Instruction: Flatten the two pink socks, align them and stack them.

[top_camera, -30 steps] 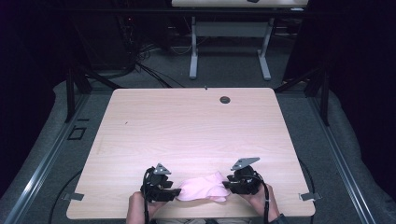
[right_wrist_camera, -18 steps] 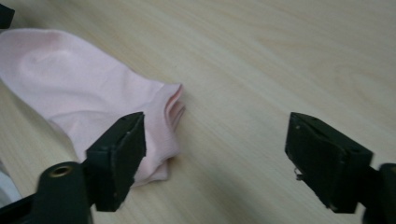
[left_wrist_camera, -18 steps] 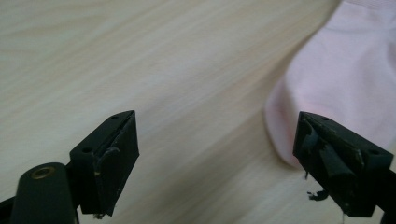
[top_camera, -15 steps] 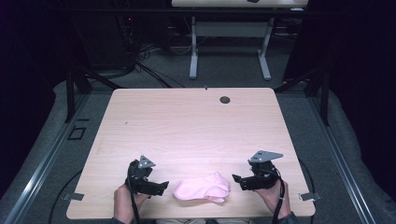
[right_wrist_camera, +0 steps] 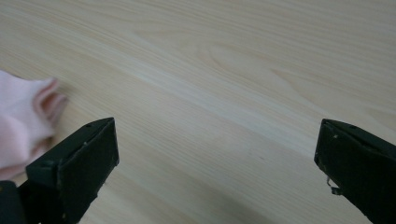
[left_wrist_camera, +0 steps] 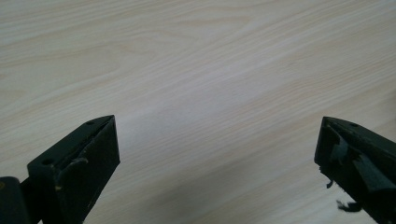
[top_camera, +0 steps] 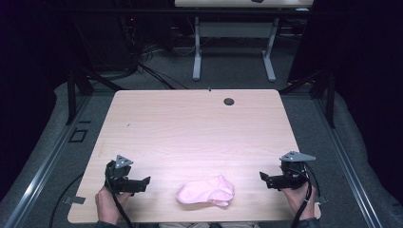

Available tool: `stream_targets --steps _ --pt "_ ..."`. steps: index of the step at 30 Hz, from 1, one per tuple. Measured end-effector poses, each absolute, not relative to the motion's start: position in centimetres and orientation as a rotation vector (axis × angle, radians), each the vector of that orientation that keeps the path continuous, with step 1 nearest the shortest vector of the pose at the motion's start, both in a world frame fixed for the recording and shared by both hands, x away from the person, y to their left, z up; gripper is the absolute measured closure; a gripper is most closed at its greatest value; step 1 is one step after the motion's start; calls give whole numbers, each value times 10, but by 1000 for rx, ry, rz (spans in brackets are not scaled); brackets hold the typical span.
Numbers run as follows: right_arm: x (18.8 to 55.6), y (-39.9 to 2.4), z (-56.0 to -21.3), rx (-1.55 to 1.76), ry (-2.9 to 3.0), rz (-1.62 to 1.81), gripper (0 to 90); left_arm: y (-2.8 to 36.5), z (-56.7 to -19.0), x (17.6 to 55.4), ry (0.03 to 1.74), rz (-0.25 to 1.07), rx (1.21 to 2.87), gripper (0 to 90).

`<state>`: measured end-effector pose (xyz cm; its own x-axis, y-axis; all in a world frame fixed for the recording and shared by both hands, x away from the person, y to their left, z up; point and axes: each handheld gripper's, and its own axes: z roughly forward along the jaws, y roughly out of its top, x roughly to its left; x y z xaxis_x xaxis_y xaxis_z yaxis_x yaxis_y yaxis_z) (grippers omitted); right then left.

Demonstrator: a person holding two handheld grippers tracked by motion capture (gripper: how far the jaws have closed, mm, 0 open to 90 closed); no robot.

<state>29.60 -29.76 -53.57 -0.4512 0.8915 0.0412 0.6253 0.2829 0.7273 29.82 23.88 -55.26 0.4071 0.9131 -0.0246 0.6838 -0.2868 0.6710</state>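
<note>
Pale wood table (top_camera: 190, 128) | pink sock (top_camera: 205, 191) at near edge, between grippers | left gripper (top_camera: 142, 181), right gripper (top_camera: 264, 177): jaws just opened, spread wide, empty | likely soft, light, limp; best pinched at open cuff

A lab or test room is suggested: a bare light-wood table (top_camera: 199, 137) with a cable hole (top_camera: 229, 101) is set on grey carpet (top_camera: 47, 156), ringed by black frame struts (top_camera: 76, 90). Loose cables (top_camera: 147, 66) are strewn behind, and a second desk (top_camera: 233, 28) is seen in unlit surroundings.
</note>
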Motion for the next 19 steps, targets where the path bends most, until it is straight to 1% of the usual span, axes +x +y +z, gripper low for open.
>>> stream_targets --steps 4,10,19 --pt "302 -312 -553 1425 2171 954 0 249 -569 301 1395 540 2046 0" --pt "312 -321 -573 1486 2143 912 0 253 -585 309 1411 557 2045 0" --pt "317 -321 -588 1489 2106 851 0 259 -593 317 1396 575 1994 0"
